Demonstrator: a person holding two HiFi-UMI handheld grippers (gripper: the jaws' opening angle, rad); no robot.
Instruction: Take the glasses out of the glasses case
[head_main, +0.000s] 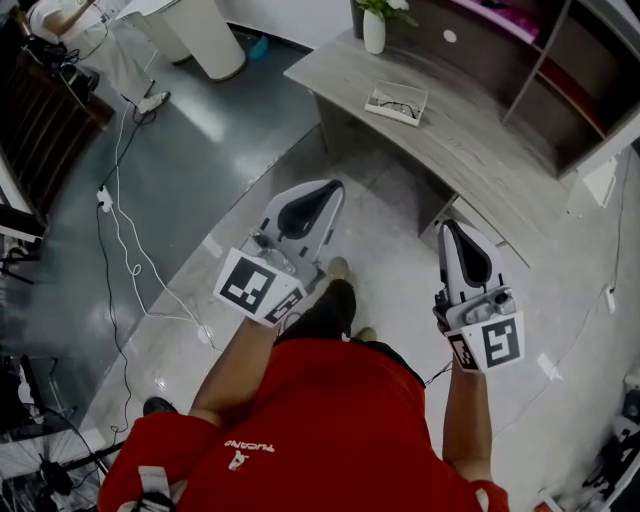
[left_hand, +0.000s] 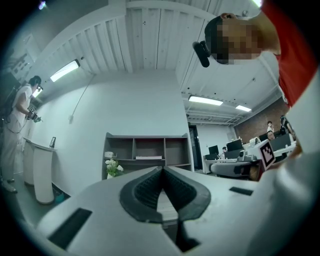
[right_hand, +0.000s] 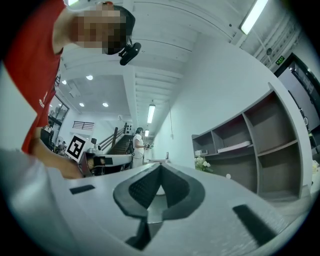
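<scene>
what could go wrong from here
Both the left gripper and right gripper are shut; poked in like that, they would likely shove the open glasses case along the desk rather than grasp the glasses. The vase stands beyond the case, so an overreach could tip it.

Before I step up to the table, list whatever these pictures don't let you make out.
- Head view: the glasses in the glasses case are too small to tell folded from open.
- Head view: the flowers in the vase are cut off by the top edge.
- Left gripper view: the shut left tool blocks the glasses case with its own body.
- Right gripper view: the shut right tool does the same.
</scene>
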